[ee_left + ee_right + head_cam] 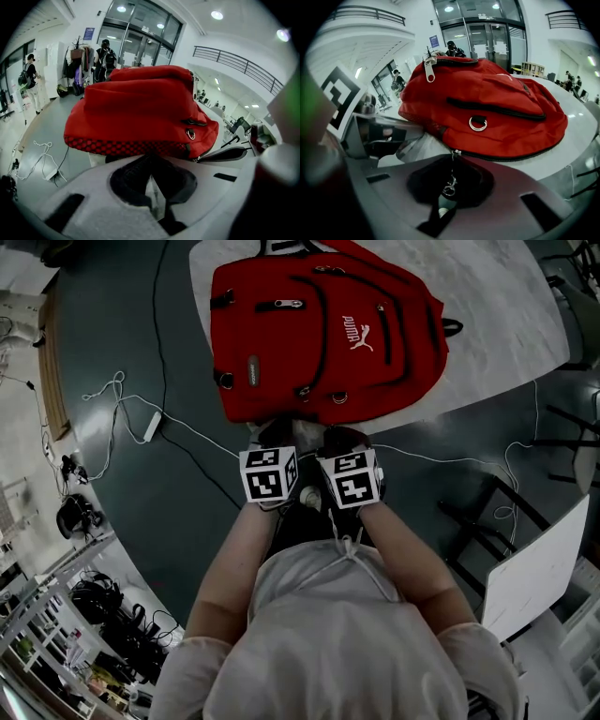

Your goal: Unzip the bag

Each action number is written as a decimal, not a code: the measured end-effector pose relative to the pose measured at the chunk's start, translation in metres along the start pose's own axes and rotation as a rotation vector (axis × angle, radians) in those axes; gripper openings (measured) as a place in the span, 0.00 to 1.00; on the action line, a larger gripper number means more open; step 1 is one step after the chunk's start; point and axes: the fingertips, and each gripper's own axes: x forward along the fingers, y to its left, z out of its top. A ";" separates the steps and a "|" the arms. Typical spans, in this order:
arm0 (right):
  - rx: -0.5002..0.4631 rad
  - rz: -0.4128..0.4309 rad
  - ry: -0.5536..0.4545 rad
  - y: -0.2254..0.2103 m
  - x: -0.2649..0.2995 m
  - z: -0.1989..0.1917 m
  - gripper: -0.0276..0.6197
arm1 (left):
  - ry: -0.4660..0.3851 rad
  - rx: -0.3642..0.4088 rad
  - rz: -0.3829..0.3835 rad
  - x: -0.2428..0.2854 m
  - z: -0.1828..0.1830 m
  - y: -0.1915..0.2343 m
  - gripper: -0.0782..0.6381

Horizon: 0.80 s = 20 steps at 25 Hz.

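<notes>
A red backpack [323,334] lies flat on a pale round table [506,315], its bottom edge toward me. Both grippers sit side by side at that near edge. My left gripper [275,432] has its jaws together right under the bag's mesh bottom edge [136,146], seemingly pinching it; the contact itself is in shadow. My right gripper [342,439] is shut on a metal zipper pull [450,183] that hangs from the slider [453,153] of the bag's lowest zipper. That black zipper line [511,157] runs closed to the right. The backpack [487,108] fills the right gripper view.
White cables and a power strip [152,426] lie on the dark floor to the left. A black chair [487,512] and a white board [539,568] stand at the right. People [105,54] stand far off near glass doors.
</notes>
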 end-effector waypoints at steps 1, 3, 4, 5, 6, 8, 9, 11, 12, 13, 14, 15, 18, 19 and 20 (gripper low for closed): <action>-0.007 0.004 0.005 0.000 0.000 0.000 0.09 | 0.017 -0.016 -0.008 0.001 0.000 0.000 0.14; -0.026 0.014 0.013 0.000 -0.002 -0.001 0.09 | 0.038 -0.052 -0.036 0.002 -0.001 0.000 0.14; -0.035 0.021 0.017 0.000 -0.002 -0.002 0.09 | 0.045 -0.069 -0.056 0.002 0.000 0.000 0.14; -0.046 0.030 0.021 -0.001 -0.002 -0.002 0.09 | 0.051 -0.085 -0.076 0.004 0.001 -0.001 0.14; -0.060 0.039 0.024 -0.001 -0.002 -0.001 0.09 | 0.057 -0.100 -0.095 0.005 0.002 0.000 0.14; -0.098 0.049 0.031 -0.002 -0.001 -0.002 0.09 | 0.070 -0.123 -0.122 0.006 0.003 0.002 0.13; -0.120 0.049 0.035 -0.003 -0.002 -0.002 0.09 | 0.075 -0.129 -0.129 0.005 0.003 0.002 0.13; -0.158 0.037 0.040 -0.010 -0.006 -0.002 0.09 | 0.080 -0.125 -0.134 0.005 0.004 0.001 0.13; -0.167 0.033 0.044 -0.014 -0.008 -0.002 0.09 | 0.080 -0.117 -0.133 0.005 0.004 0.001 0.13; -0.166 0.033 0.049 -0.017 -0.010 -0.004 0.09 | 0.081 -0.108 -0.129 0.005 0.004 0.000 0.13; -0.157 0.035 0.054 -0.019 -0.010 -0.006 0.09 | 0.081 -0.099 -0.124 0.005 0.004 0.000 0.13; -0.147 0.036 0.058 -0.021 -0.011 -0.007 0.09 | 0.082 -0.093 -0.121 0.005 0.004 0.000 0.13; -0.159 0.021 0.064 -0.028 -0.015 -0.009 0.09 | 0.085 -0.094 -0.123 0.005 0.004 0.000 0.13; -0.176 0.010 0.064 -0.032 -0.017 -0.009 0.09 | 0.086 -0.098 -0.126 0.005 0.004 0.000 0.13; -0.192 -0.002 0.065 -0.035 -0.019 -0.010 0.09 | 0.086 -0.101 -0.128 0.006 0.004 0.001 0.13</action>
